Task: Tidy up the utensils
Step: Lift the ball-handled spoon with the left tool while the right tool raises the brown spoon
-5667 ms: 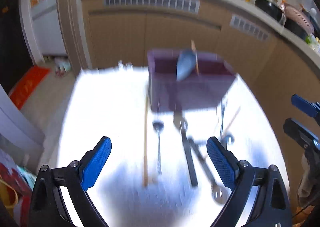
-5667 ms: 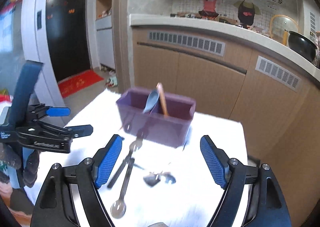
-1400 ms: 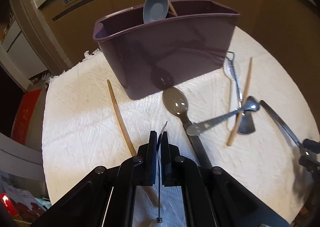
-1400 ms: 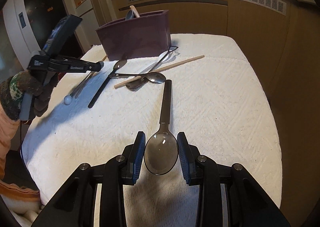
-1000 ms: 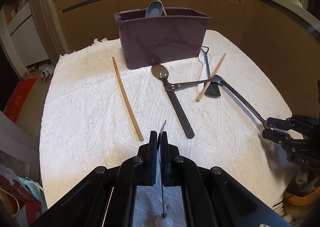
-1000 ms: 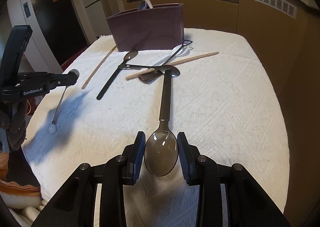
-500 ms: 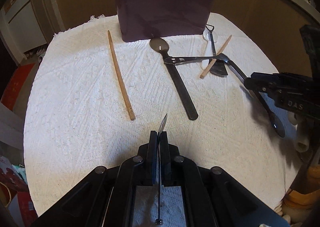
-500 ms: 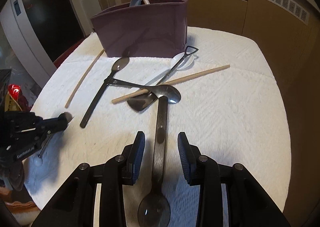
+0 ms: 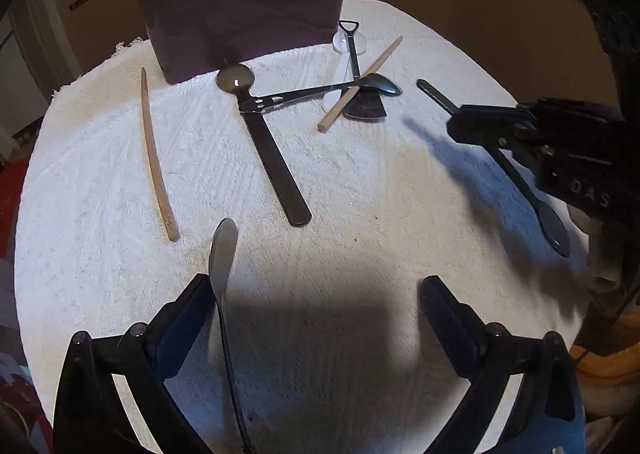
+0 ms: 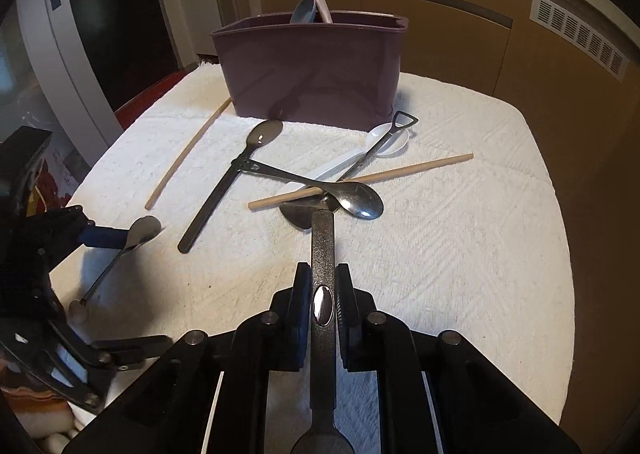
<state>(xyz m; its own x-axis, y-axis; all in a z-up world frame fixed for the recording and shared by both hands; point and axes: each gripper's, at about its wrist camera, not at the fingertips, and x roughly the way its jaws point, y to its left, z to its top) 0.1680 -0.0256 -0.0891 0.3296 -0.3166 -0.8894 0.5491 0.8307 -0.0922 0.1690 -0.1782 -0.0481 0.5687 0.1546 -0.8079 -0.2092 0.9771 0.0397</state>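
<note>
My left gripper [image 9: 316,290] is open; a thin silver spoon [image 9: 221,254] lies against its left finger, seen too in the right wrist view [image 10: 140,232]. My right gripper [image 10: 323,286] is shut on the flat handle of a dark spoon [image 10: 323,250], its bowl toward the camera; it also shows in the left wrist view [image 9: 520,177]. A purple utensil box [image 10: 316,69] stands at the back of the white cloth with a grey-blue spoon [image 10: 303,9] in it. Loose utensils lie in front: a black spoon [image 10: 228,181], a metal spoon [image 10: 352,199], a white spoon [image 10: 384,139] and two chopsticks [image 10: 360,175].
The table is covered by a white textured cloth [image 10: 460,234] whose edges drop off at left and right. Wooden cabinets [image 10: 460,33] stand behind. One chopstick [image 9: 154,157] lies apart at the left.
My left gripper has opened, and the thin spoon now rests loose by its left finger. My right gripper has closed on the dark spoon's handle and moved nearer the pile.
</note>
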